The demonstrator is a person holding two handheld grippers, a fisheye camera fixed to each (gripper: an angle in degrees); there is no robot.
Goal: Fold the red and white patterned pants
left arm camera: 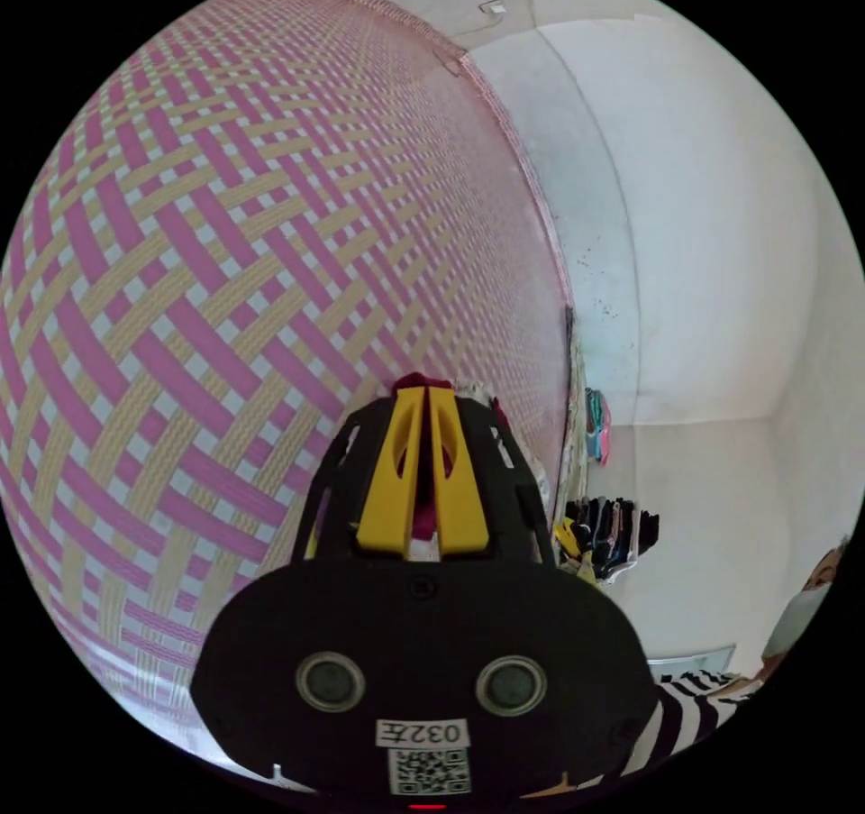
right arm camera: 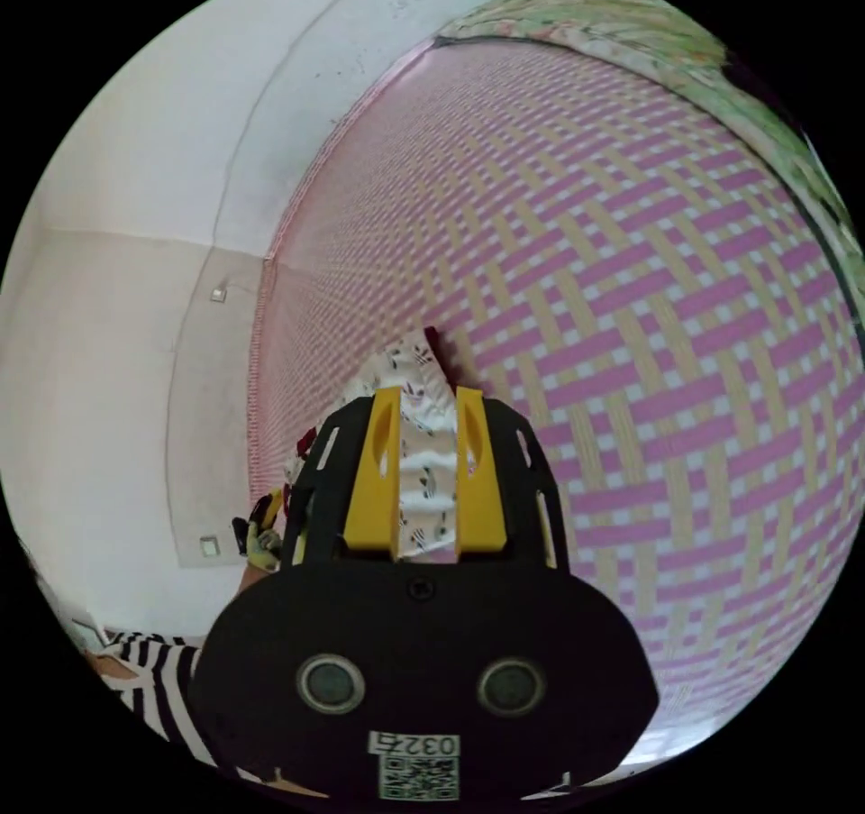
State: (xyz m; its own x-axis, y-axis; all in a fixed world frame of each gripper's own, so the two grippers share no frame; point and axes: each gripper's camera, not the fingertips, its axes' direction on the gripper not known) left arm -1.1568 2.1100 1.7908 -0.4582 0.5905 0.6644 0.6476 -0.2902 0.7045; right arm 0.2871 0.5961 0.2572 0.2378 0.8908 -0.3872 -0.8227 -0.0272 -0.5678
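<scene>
A: Your left gripper (left arm camera: 423,390), low centre of the left gripper view: yellow jaws nearly together, clamped on a red edge of the red and white patterned cotton pants (left arm camera: 422,383), pressed against the pink and tan woven mat (left arm camera: 225,246).

B: And your right gripper (right arm camera: 425,395)?

A: Low centre of its view, jaws slightly apart with the white printed cloth (right arm camera: 422,462) between them; pinched, I judge.

B: Count?

A: One pair of pants, two grippers, each holding a bunch right at its tips. Long axis: cannot tell.

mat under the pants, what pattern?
Woven mat: pink and tan crisscross bands with white squares. Clearest in the right gripper view.
</scene>
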